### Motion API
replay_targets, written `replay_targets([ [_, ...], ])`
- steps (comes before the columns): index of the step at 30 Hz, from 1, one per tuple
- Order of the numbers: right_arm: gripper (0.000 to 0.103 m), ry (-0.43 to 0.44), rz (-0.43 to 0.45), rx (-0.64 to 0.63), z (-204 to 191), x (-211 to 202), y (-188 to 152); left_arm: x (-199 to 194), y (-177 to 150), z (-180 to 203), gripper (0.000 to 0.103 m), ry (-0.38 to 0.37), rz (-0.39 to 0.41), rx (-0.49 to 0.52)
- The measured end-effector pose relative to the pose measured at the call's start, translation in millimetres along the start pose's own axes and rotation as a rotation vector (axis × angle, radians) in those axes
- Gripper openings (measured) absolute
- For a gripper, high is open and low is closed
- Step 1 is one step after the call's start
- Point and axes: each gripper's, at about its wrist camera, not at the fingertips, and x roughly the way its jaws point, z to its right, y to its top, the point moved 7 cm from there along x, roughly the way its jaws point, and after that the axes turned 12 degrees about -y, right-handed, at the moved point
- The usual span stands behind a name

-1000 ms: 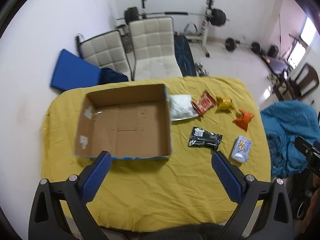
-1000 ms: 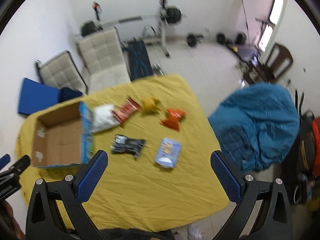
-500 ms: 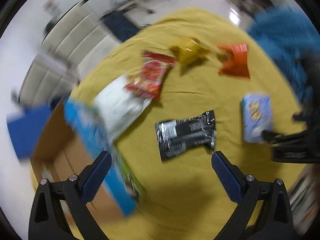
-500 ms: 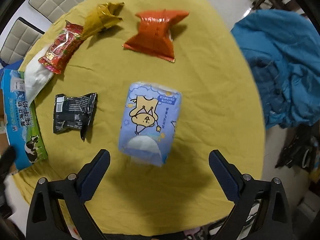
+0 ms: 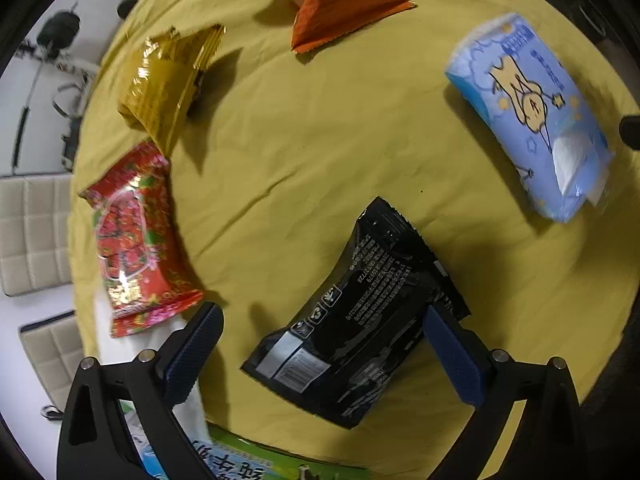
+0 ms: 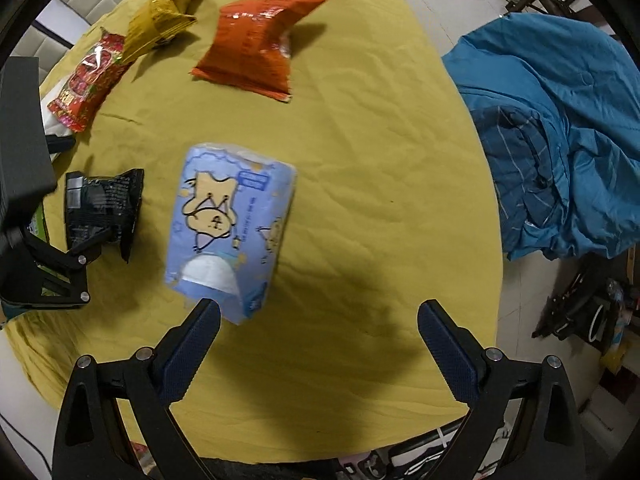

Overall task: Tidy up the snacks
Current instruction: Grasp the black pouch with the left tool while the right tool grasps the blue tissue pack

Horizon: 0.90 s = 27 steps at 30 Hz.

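A black snack packet [image 5: 352, 320] lies on the yellow tablecloth [image 5: 320, 152], and my left gripper [image 5: 322, 336] hangs open just above it, one finger at each side. The light blue cartoon pack [image 6: 230, 228] lies in front of my right gripper [image 6: 320, 336], which is open with its left finger close to the pack's near end. Further off lie an orange packet [image 6: 252, 48], a gold packet [image 6: 164, 16] and a red packet [image 6: 86, 80]. From the right wrist view the left gripper [image 6: 80, 248] shows over the black packet [image 6: 104, 208].
The printed side of the cardboard box [image 5: 248, 460] shows at the left wrist view's bottom edge, with a white bag [image 5: 132, 340] beside it. A blue cloth heap [image 6: 560, 132] sits off the table's right side. Cream chairs [image 5: 32, 232] stand beyond the table.
Both grippers have dropped from high above the table to close over the snacks. The left one came down over the black packet, the right one toward the blue pack.
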Motion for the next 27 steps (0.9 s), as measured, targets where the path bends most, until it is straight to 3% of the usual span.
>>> replay_targets([
  [1,0.101,0.009,-0.003,0.005,1,1,1,1,2,-1,0.095,-0.029,-0.001,-0.01],
  [3,0.101,0.016,-0.009,0.016,3,5,1,2,3,-4,0.083,-0.077,-0.007,-0.035],
  [5,0.101,0.02,-0.012,0.017,2,7,1,0,1,-5,0.08,-0.097,0.0,-0.05],
  [7,0.101,0.023,-0.015,0.017,0,9,-1,1,-8,-1,0.071,-0.122,-0.003,-0.066],
  [9,0.101,0.027,-0.015,0.007,-3,9,-2,4,-16,0,0.055,-0.127,-0.006,-0.091],
  [10,0.101,0.027,-0.013,0.003,-5,9,-2,7,-21,2,0.055,-0.143,-0.02,-0.099],
  [12,0.101,0.024,-0.004,-0.003,-7,7,-1,16,-31,2,0.052,-0.103,-0.049,-0.117],
  [15,0.101,0.024,0.009,0.006,-9,3,1,18,-41,-8,0.049,-0.129,-0.037,-0.244],
  [18,0.101,0.041,0.009,0.028,-13,-1,3,10,-44,-22,0.049,-0.259,0.019,-0.486],
  [21,0.101,0.051,0.006,0.041,-16,0,7,-1,-48,-28,0.049,-0.467,0.127,-0.756],
  [23,0.101,0.062,0.007,0.047,-18,1,11,-7,-51,-32,0.05,-0.532,0.18,-0.88],
  [25,0.101,0.071,0.012,0.042,-21,1,15,-21,-49,-37,0.061,-0.496,0.247,-0.87],
  [26,0.101,0.073,0.013,0.035,-22,2,17,-31,-55,-38,0.069,-0.457,0.26,-0.834],
  [27,0.101,0.07,0.012,0.02,-25,2,18,-36,-50,-42,0.07,-0.396,0.259,-0.764],
])
